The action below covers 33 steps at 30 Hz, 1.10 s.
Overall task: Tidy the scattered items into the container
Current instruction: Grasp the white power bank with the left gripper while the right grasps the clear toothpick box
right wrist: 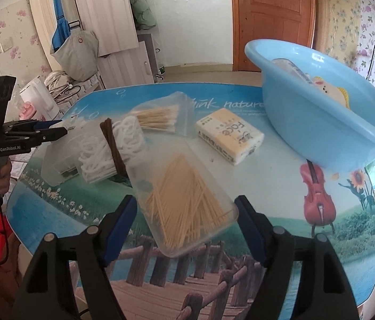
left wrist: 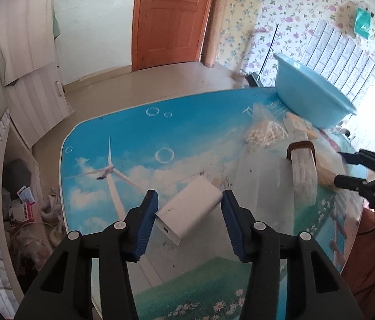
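- The blue basin (right wrist: 328, 122), the container for the scattered items, sits tilted at the far right of the table (right wrist: 280, 181), ahead and to the right of the right tongs (right wrist: 184, 226); a few packets already lie inside it.
- The right tongs are spread wide, with the clear bag of toothpicks (right wrist: 187, 205) lying between the fingers and not yet pinched.
- The left tongs (left wrist: 190, 221) are spread too, straddling a white power bank (left wrist: 190, 213) that rests flat on the table.
- Beyond the right tongs lie a tissue pack (right wrist: 230, 136), a bag of cotton swabs (right wrist: 158, 118) and a white bundle with a brown band (right wrist: 113, 149).
- Judged step: both grasps are lined up but not made.
- Next: close on the toothpick bag, gently, since the film is likely to slip, then lift it over the basin rim.
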Available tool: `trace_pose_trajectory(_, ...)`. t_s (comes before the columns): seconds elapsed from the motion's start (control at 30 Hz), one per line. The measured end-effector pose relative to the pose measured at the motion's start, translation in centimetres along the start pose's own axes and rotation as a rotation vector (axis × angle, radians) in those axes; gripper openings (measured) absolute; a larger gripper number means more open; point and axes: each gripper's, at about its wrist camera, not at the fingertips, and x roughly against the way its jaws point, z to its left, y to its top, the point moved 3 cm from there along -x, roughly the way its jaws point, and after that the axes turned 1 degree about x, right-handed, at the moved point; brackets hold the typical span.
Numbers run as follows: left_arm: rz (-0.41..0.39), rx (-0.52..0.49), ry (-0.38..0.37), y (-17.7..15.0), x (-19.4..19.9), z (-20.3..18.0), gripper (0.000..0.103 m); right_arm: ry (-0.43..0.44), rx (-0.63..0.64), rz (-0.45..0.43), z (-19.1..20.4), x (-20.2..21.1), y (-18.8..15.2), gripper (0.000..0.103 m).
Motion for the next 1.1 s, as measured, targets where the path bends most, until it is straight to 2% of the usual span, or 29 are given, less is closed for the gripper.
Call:
trace_pose_trajectory(0.33, 0.029, 0.031, 0.012, -1.8, 0.0, -0.2, 0.028, -0.035, -0.025, -0.007, -0.7, 0.8, -0.9, 0.075)
trace_pose_trajectory(0.87, 0.016, 0.09, 0.118, -3.7, 1.2, -2.3, 0.026, -0.086, -0.032, -0.032, -1.2, 2.2, -1.5, 0.075)
trace_pose_trajectory(1.1, 0.015, 0.064, 0.159, -4.2, 1.4, -2.7, 0.026, -0.081, -0.015, -0.02, -0.7, 1.8, -1.7, 0.075)
